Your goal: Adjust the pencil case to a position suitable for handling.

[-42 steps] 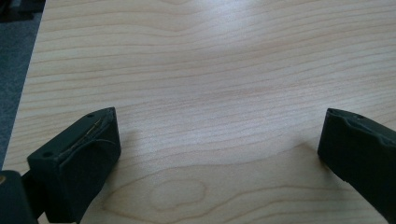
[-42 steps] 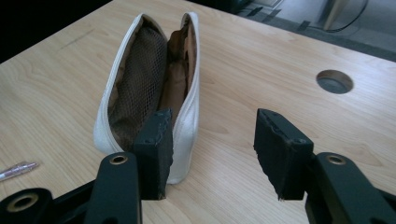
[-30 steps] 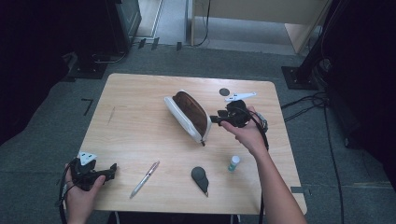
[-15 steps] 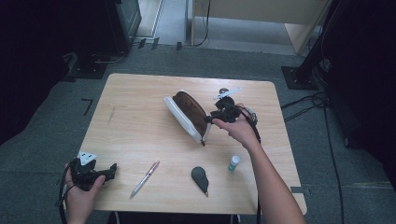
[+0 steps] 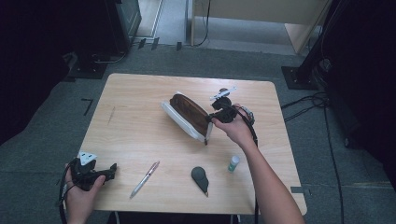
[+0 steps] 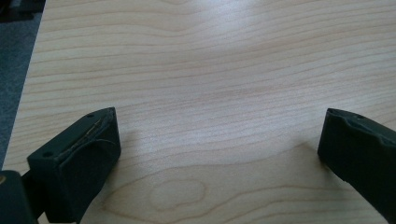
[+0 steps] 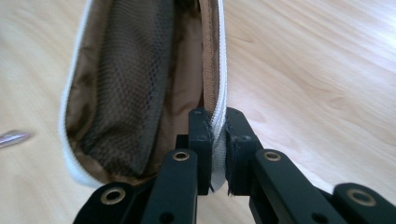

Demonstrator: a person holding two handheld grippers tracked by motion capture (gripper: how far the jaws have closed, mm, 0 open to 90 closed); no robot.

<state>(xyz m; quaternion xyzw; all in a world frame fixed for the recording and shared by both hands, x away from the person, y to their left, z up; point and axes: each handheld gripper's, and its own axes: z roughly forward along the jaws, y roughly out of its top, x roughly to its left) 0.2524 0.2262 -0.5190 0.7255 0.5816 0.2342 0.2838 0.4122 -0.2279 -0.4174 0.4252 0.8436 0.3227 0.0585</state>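
Right tool (image 7: 217, 140) pinches pouch (image 7: 140, 84) rim; pen (image 7: 14, 137) blurred, cut off.

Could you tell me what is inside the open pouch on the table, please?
The right gripper pinches the pouch by its white zipper edge. Inside, brown lining and a dark mesh pocket show, with no loose items on them. The bottom, behind the mesh, is hidden.

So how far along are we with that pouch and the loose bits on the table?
Done: the pouch is unzipped, its brown mesh lining showing. In hand: the right gripper clamps its zipper edge, holding it open. Left: the pen, the dark teardrop-shaped item and the small bottle lie outside; the left gripper is open, empty.
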